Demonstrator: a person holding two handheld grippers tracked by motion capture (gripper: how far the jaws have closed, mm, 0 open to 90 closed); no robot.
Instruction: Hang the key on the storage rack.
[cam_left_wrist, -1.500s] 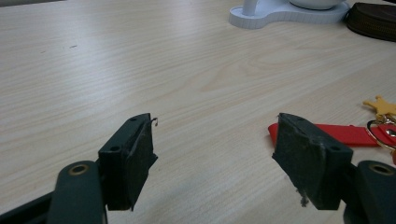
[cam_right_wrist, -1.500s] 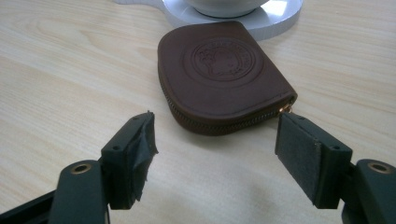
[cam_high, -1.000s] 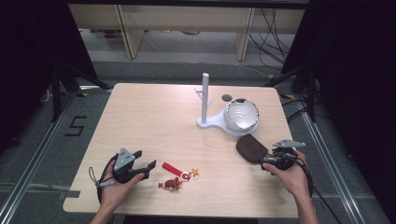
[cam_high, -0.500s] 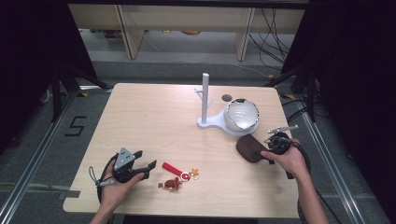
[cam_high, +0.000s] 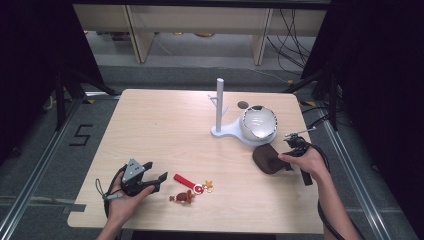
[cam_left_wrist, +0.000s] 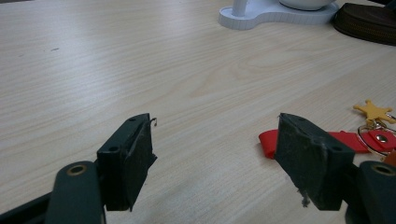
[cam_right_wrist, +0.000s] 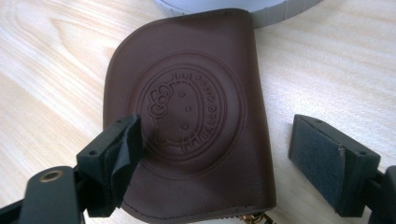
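Note:
A brown leather pouch (cam_high: 266, 158) (cam_right_wrist: 196, 116) with an embossed round emblem lies flat on the table's right side. My right gripper (cam_high: 282, 161) (cam_right_wrist: 219, 163) is open just above its near end, one jaw over the leather and the other over bare wood. A red keychain strap (cam_high: 186, 181) (cam_left_wrist: 345, 141) with a yellow star charm (cam_left_wrist: 373, 112) and a small brown figure (cam_high: 183, 197) lies near the front edge. My left gripper (cam_high: 154, 179) (cam_left_wrist: 217, 161) is open, low over the table, just left of the strap, holding nothing.
A white stand (cam_high: 220, 107) with an upright post rises behind the pouch, and a white bowl (cam_high: 258, 123) sits on its base. A small dark disc (cam_high: 243, 105) lies farther back. The table's right edge is close to my right hand.
My right gripper has moved left and forward from near the table's right edge and now sits over the pouch's near end. The left gripper has stayed in place.

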